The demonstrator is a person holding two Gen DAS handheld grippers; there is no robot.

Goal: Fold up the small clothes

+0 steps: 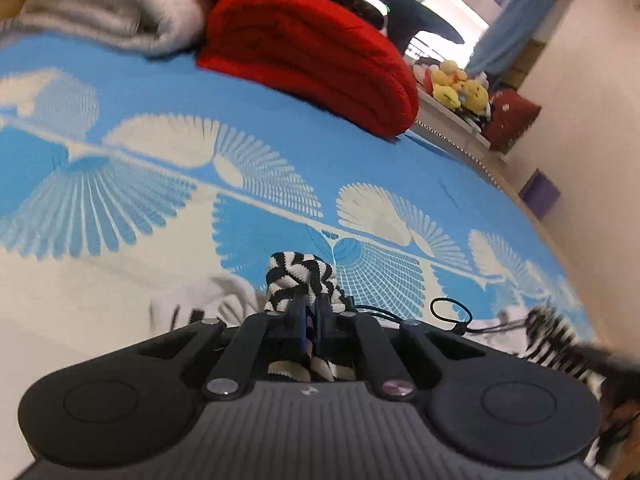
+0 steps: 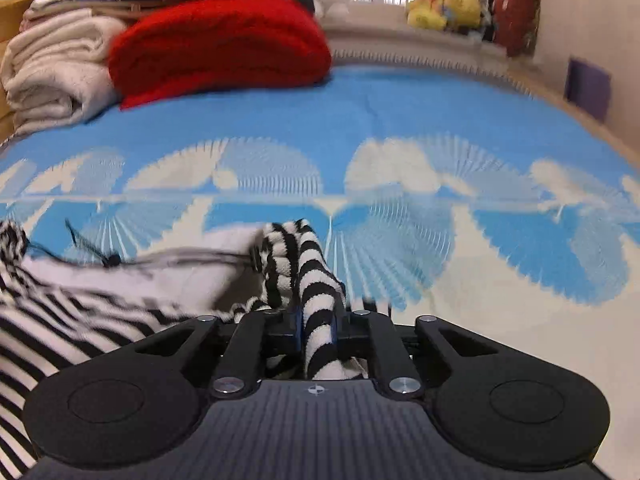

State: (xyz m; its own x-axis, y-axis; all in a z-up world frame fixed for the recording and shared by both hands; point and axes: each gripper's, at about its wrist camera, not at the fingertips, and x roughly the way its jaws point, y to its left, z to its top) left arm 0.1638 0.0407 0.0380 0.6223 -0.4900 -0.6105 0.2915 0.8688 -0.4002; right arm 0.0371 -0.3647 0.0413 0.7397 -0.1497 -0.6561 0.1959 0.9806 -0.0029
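Left claw [image 1: 309,309] pinched nearly shut on bunched edge of striped garment [image 1: 298,280], blk/wht fabric poking up past fingertips and also showing behind jaws. Right claw [image 2: 318,312] same story: closed down on a thick roll of that striped garment [image 2: 316,276], only cloth's thickness btwn jaws. Held at two separate edge pts, prob. so cloth can be lifted and spread or carried over for a fold w/o slipping; judged, not seen. Rest of garment draped low and to left in right wrist view, white inner side up, blurred, partly on bed cover [image 2: 400,120], blue w/ white fan pattern. Thin black cord loop [image 1: 450,314] lying just by left claw, drawstring or rig cable, can't tell. Red folded blanket [image 1: 312,56] and pale towel stack [image 2: 52,76] parked at far end of bed, well apart from garment, leaving middle of cover free for folding. Plush toys [image 1: 460,84] on ledge beyond bed.
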